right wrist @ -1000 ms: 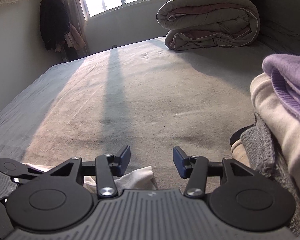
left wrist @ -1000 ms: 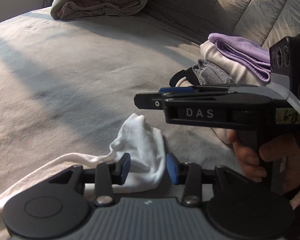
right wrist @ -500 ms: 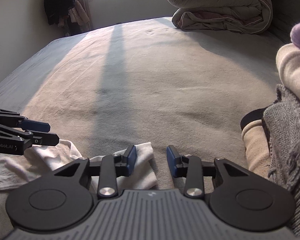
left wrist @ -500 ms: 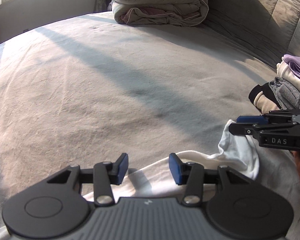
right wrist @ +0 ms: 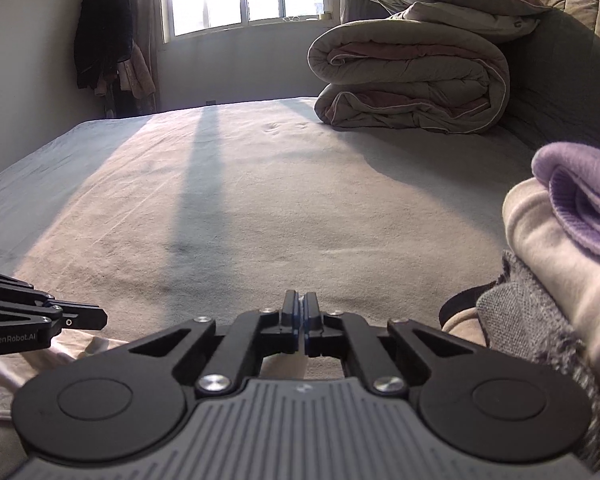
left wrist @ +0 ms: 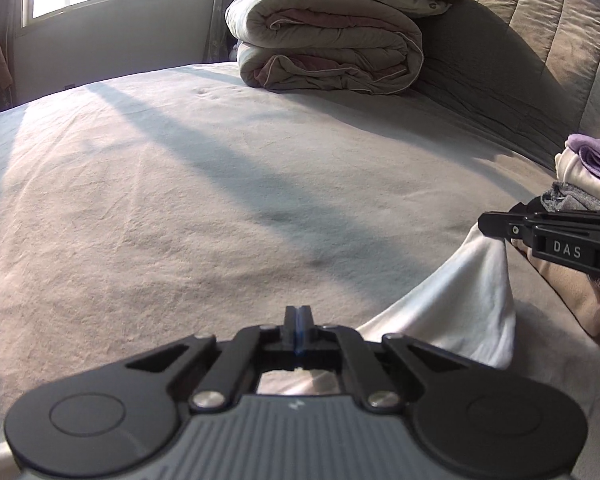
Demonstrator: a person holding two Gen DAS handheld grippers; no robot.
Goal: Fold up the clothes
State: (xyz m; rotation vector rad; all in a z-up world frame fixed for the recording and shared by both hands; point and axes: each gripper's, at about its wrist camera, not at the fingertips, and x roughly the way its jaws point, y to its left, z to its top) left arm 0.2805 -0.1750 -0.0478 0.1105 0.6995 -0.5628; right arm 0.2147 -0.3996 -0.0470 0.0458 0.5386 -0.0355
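Looking along your left gripper (left wrist: 298,322), you see its jaws pressed together. A bit of white shows in the gap behind them, so they seem to pinch the white cloth (left wrist: 464,304). The cloth runs from there up to the right gripper (left wrist: 500,229), which pinches its far corner off the bed (left wrist: 180,208). So its long way goes left to right between your two hands, and the top edge sags a little. Lift both hands to the same height and pull gently apart, so that edge goes straight.

Looking along your right gripper (right wrist: 301,322), you see its jaws shut too. The pinched cloth is hidden here. Only a crumpled white part (right wrist: 40,360) shows, lying on the bed under the left gripper (right wrist: 80,318). Keep away from the pile (right wrist: 552,280) just to your right, or you could knock it.
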